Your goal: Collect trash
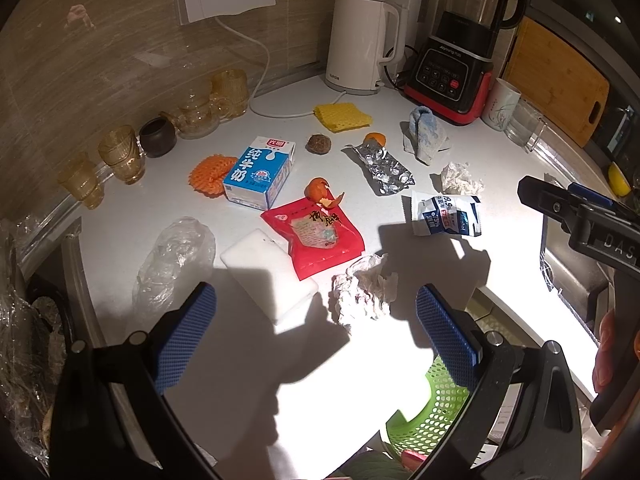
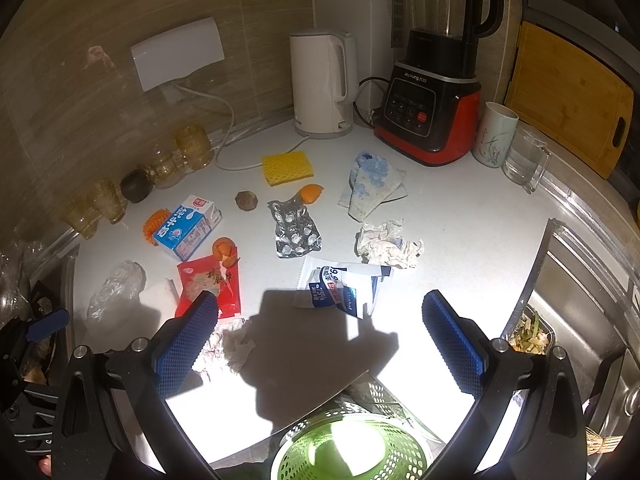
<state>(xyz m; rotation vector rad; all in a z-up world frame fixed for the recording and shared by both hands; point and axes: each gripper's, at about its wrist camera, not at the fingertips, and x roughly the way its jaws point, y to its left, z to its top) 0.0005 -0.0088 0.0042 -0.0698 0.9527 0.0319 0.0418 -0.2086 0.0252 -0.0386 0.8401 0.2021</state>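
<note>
Trash lies scattered on the white counter: a blue milk carton, a red snack packet, a crumpled tissue, a white-blue wipes packet, a foil blister pack, orange peel and a clear plastic bag. My left gripper is open and empty, above the counter just short of the crumpled tissue. My right gripper is open and empty, hovering near the wipes packet. A green perforated bin sits below the counter's front edge.
A white kettle, a blender, a mug and a glass jug stand at the back. Amber glasses line the left wall. A sink lies at the right. A white foam block is near the left fingers.
</note>
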